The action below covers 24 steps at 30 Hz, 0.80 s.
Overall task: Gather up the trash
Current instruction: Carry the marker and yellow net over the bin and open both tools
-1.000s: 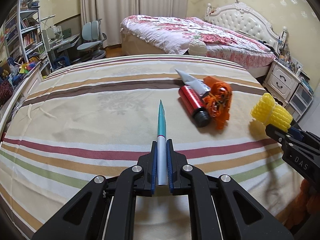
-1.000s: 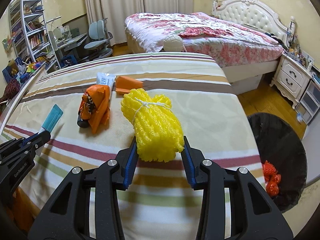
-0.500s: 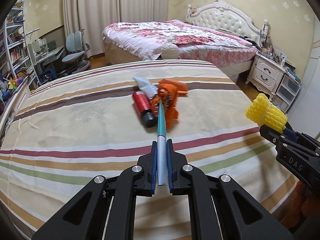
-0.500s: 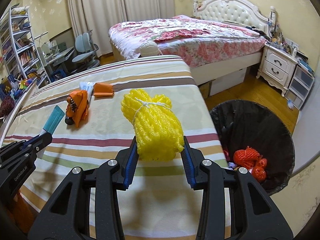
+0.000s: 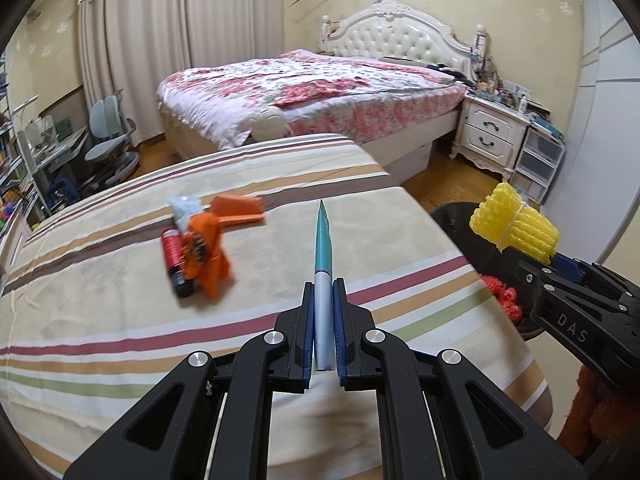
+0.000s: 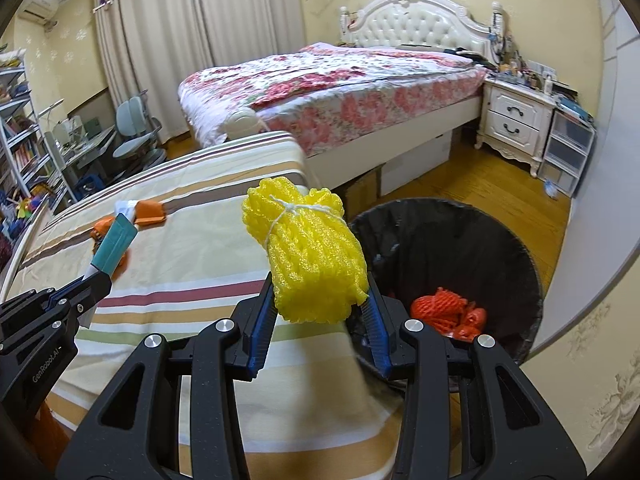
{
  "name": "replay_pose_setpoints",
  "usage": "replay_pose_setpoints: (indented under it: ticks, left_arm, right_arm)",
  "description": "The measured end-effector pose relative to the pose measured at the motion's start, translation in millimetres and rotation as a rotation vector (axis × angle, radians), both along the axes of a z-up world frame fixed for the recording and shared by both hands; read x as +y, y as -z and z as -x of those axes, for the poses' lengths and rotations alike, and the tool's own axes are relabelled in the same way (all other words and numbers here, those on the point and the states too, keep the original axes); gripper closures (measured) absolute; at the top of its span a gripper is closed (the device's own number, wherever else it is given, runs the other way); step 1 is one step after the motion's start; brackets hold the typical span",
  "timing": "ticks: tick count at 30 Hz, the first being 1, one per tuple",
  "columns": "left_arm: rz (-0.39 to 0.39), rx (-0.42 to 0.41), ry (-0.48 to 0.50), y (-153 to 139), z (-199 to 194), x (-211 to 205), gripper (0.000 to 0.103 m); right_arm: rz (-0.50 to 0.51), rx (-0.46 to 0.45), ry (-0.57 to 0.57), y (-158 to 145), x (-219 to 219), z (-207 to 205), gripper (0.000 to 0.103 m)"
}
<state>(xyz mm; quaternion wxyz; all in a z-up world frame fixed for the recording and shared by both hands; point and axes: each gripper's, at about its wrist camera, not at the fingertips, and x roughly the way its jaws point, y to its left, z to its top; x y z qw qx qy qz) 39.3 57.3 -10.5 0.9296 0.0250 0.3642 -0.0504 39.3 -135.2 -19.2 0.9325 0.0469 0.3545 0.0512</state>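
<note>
Striped bedding (image 5: 120,320) in cream, brown, red and green covers the near bed, with a second, floral-covered bed (image 5: 320,92) and a white tufted headboard (image 5: 400,36) behind it.

From the left wrist view, the left gripper (image 5: 323,320) has its jaws pressed together on a flat teal and white tube (image 5: 323,264), seen edge-on so that it looks like a thin blade pointing away. On the bedding to the left of it lies a small heap: a red can (image 5: 174,256) with a black end, an orange wrapper (image 5: 206,252) draped over it, a white packet (image 5: 184,208) and an orange box (image 5: 238,208). This heap is blurred, so how the pieces overlap is hard to tell. At the right edge the right gripper (image 5: 532,256) shows from the side with a yellow foam net bundle (image 5: 514,222) in it, and only a sliver of the black bin (image 5: 452,216) shows past the bed's corner.

The right wrist view opens up what the other hides. The right gripper (image 6: 320,312) is clamped on the yellow foam net bundle (image 6: 308,248), tied with white string, jaws part-way apart around its width. Just beyond and right of it stands the black bin (image 6: 500,240), lined with a black bag, on the wooden floor, with red foam netting (image 6: 444,312) lying inside. Here the tube (image 6: 116,248) shows its broad teal face in the left gripper (image 6: 94,280), while the heap is mostly hidden behind it.
</note>
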Motion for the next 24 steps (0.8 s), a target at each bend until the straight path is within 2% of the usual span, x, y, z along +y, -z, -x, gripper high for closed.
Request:
replay_pose_setpoints:
  ticks: [11,24]
  left_arm:
    - [-0.019,-0.004,0.109,8,-24,-67,0.093]
    - [-0.065,0.008,0.174,16,-57,-121,0.093]
  right_arm:
    - [-0.010,0.003,0.121,4,-55,-11,0.063]
    - [-0.001,0.036,0.188,22,-86,-31,0.063]
